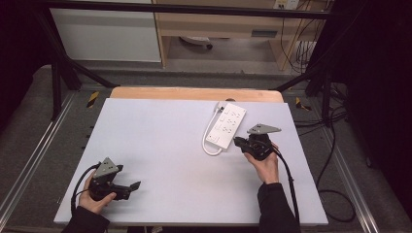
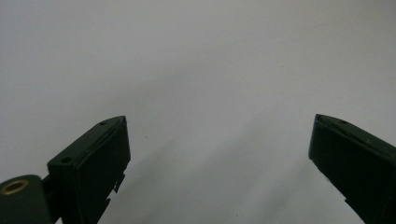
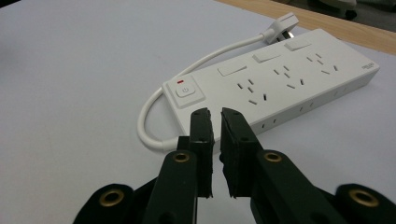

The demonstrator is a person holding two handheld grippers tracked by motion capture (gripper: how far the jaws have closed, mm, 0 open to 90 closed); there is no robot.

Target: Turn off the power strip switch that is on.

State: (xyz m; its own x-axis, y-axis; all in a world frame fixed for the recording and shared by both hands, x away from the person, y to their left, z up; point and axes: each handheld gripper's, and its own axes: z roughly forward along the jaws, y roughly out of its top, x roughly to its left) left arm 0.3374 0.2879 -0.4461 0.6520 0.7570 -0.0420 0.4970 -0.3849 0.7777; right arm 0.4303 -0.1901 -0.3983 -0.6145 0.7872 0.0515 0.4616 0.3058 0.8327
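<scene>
The white plastic power strip (image 3: 280, 88) is met just ahead of the nearly closed, empty right gripper (image 3: 215, 122) — switch end nearest, long axis running away — while the wide-open left gripper (image 1: 127, 187) is held well apart.

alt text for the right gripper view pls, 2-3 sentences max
The right gripper, its two black jaws nearly closed with a thin gap and nothing between them, points at the switch end of a white power strip lying on a white table. The strip's power button sits just beyond the jaw tips, and its white cable loops round to a plug.
</scene>
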